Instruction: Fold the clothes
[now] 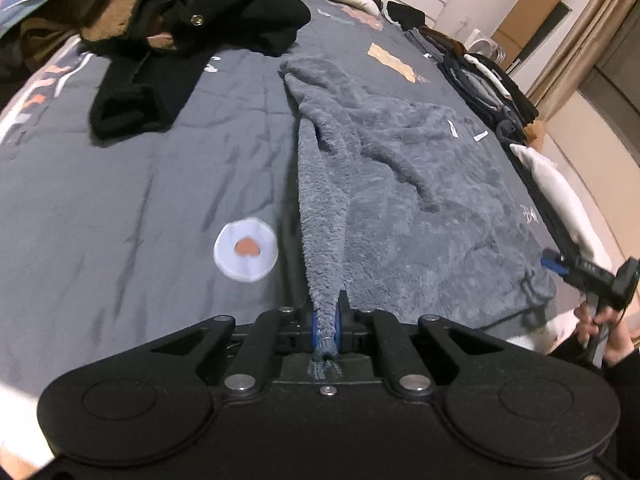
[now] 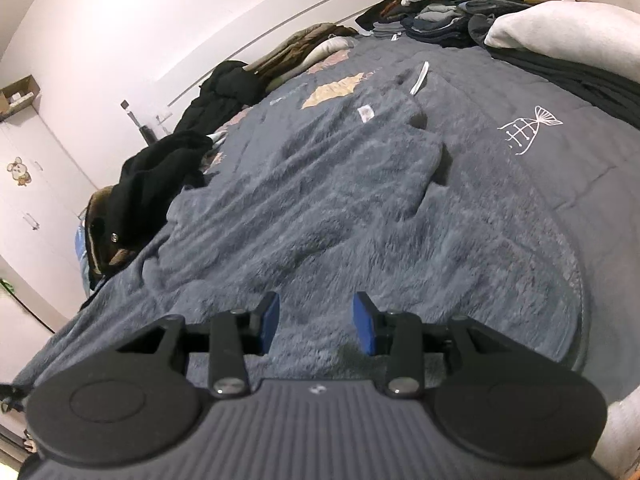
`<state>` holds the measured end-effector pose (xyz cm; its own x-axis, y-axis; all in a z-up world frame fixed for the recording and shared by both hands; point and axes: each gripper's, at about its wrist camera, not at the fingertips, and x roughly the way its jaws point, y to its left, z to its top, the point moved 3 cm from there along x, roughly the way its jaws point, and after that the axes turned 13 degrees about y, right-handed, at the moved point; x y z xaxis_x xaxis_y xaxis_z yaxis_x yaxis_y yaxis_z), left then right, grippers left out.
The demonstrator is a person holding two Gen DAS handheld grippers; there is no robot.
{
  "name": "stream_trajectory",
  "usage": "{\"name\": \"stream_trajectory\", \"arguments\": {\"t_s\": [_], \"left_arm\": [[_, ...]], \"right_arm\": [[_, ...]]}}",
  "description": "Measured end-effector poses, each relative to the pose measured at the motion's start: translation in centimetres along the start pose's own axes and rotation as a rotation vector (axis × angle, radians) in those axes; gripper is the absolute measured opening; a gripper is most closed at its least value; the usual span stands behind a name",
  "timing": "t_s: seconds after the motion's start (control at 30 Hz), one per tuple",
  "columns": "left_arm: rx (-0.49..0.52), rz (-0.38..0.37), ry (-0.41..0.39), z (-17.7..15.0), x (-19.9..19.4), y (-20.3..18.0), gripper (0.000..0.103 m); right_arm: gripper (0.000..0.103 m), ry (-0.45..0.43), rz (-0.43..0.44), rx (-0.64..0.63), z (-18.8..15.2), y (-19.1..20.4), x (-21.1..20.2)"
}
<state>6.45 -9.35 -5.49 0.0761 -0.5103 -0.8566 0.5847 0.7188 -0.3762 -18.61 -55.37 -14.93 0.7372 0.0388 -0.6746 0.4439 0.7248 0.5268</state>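
Observation:
A grey fleece garment [image 1: 420, 184] lies spread on the grey bedspread [image 1: 120, 200]. Its long sleeve [image 1: 320, 200] is pulled taut toward my left gripper [image 1: 326, 328], which is shut on the ribbed cuff. My right gripper [image 1: 554, 265], held by a hand [image 1: 608, 328], hovers at the garment's right hem. In the right wrist view, my right gripper [image 2: 316, 320] stands open just above the fleece garment [image 2: 320, 200]. Its blue pads [image 2: 364, 324] are apart and nothing is pinched between them.
A black coat with brown lining [image 1: 180, 20] is heaped at the far left of the bed. A stack of folded clothes [image 1: 488, 84] and a white pillow [image 1: 556, 188] line the right edge. The same folded stack [image 2: 452, 4] sits at the far end in the right wrist view.

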Motion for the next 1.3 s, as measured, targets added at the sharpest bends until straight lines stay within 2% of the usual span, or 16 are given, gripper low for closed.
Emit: {"name": "stream_trajectory", "arguments": {"t_s": [0.17,0.23,0.3,0.37,0.43,0.5,0.63,0.73,0.9,0.97,1.13,1.3], "left_arm": [[-0.059,0.023,0.047,-2.8,-0.7,2.7,0.008],[-0.068,0.037,0.079,-3.6,0.3,3.5,0.014],[-0.034,0.118,0.108,-4.0,1.1,3.6,0.030],[-0.015,0.139,0.089,-4.2,0.9,3.6,0.034],[-0.003,0.150,0.022,-3.7,-0.2,3.6,0.037],[0.016,0.188,-0.056,-2.9,-1.4,3.3,0.054],[0.081,0.257,-0.178,0.6,-2.6,1.9,0.055],[0.159,0.320,-0.210,4.3,-1.7,0.2,0.056],[0.289,0.415,-0.232,11.1,1.0,-2.1,0.056],[0.323,0.427,-0.234,13.9,2.3,-3.0,0.056],[0.380,0.447,-0.223,21.7,6.4,-4.2,0.056],[0.408,0.441,-0.168,29.0,11.4,-4.4,0.053]], "right_arm": [[0.040,0.009,0.020,-0.006,-0.2,0.1,-0.3],[0.040,0.012,0.015,-0.011,-0.2,0.2,-0.2],[0.040,0.015,0.009,-0.015,-0.2,0.3,-0.1],[0.040,0.019,0.004,-0.018,-0.2,0.3,-0.1],[0.040,0.014,-0.003,-0.018,-0.3,0.4,-0.1],[0.040,0.011,0.001,-0.012,0.2,0.4,0.1],[0.040,0.003,0.018,-0.016,1.8,1.4,0.8],[0.041,-0.004,0.040,-0.047,4.1,3.1,1.7],[0.044,-0.017,0.075,-0.125,9.3,7.0,4.8],[0.045,-0.033,0.096,-0.139,11.4,8.2,6.3],[0.045,-0.066,0.149,-0.134,13.5,8.5,9.4],[0.045,-0.023,0.149,-0.133,13.2,6.8,11.1]]}}
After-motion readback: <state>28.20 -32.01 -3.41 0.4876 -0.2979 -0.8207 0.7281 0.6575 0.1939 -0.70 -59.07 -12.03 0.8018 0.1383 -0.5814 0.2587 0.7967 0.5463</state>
